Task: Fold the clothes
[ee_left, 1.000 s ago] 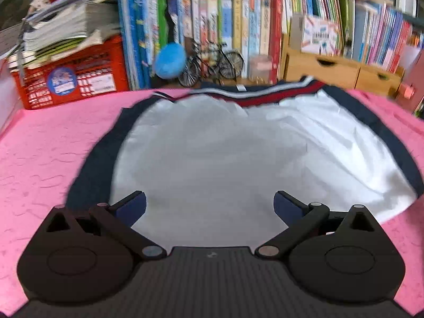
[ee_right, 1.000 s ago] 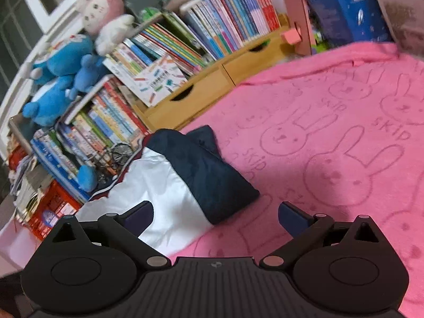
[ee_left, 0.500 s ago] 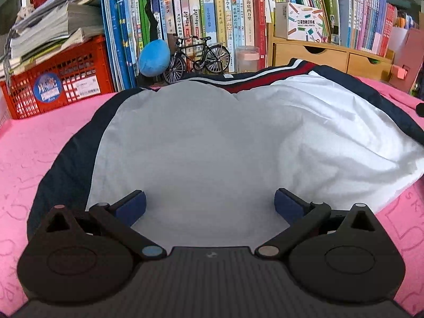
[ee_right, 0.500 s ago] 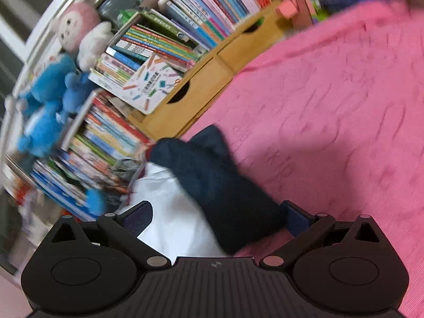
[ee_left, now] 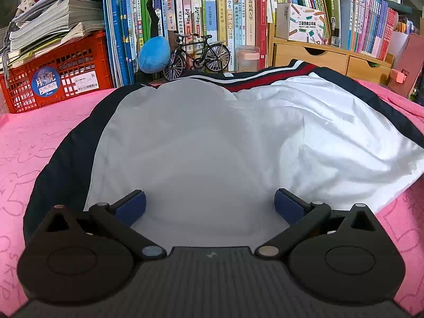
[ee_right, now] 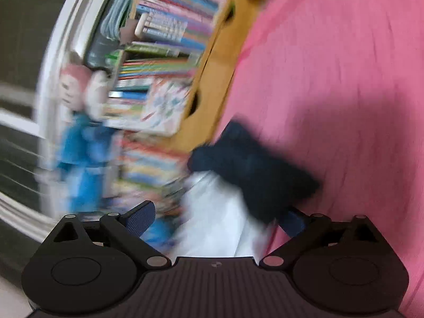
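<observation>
Just this side of the shirt [ee_left: 212,137] hem, left gripper [ee_left: 210,203] gapes empty — right gripper [ee_right: 216,216] closing around navy sleeve [ee_right: 254,169], not pinched yet — may snag white layer, skewing fold.

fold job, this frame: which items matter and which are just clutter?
Job:
- white and navy garment, spread on the pink blanket
- left gripper, open over its near hem
- right gripper, jaws closing around the navy sleeve, not yet pinching

Clutter:
- model bicycle
- blue plush ball
- red crate
- books
- wooden drawers
</observation>
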The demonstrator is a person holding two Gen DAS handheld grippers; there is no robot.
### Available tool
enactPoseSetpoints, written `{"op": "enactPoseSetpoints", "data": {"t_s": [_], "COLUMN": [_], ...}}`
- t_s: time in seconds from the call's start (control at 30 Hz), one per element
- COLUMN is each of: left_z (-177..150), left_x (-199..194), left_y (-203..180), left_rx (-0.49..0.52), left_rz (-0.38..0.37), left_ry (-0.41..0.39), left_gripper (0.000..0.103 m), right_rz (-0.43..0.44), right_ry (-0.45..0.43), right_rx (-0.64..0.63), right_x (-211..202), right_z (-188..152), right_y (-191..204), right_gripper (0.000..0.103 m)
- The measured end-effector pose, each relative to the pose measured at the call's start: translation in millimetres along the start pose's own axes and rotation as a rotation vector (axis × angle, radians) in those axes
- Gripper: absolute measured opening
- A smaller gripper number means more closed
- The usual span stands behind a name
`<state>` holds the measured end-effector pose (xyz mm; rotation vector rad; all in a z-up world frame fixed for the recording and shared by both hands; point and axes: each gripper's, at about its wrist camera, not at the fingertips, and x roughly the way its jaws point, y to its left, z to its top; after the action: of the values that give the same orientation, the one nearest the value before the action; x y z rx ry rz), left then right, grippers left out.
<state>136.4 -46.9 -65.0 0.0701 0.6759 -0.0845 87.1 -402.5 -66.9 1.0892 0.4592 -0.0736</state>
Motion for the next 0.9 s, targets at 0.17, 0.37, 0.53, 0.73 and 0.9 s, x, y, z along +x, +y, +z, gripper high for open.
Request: {"op": "enactPoseSetpoints", "data": {"t_s": [0.17,0.37,0.53,0.73,0.9], "left_z": [0,-7,-20,-51,-72], "left_x": [-1,-45,-88,-107,-114], "left_y": [1,48,156,225,242], "left_rx": [0.003,-0.028,-0.260,-0.421,-0.448], "left_rz": [-0.005,-0.003,0.096,0.164,0.147], "left_ry": [0.003,-0.011,-0.052,-0.017,-0.006], "left_gripper": [0.103,0.103,0.103,0.103,0.103], "right_rz": [-0.204,-0.277,-0.246,0.015,0.117], "right_ry": [-0.047,-0.084,-0.238,-0.209,-0.066], "right_rx": [-0.284,-0.422,-0.984,-1.573,-1.835], "right_x": [27,18,4,10,33], "right_z": [-8,-23,-115,-305,-413], "right_y": [28,62,171,247,234], "right_gripper": [0.049,0.017,0.014,0.013,0.012]}}
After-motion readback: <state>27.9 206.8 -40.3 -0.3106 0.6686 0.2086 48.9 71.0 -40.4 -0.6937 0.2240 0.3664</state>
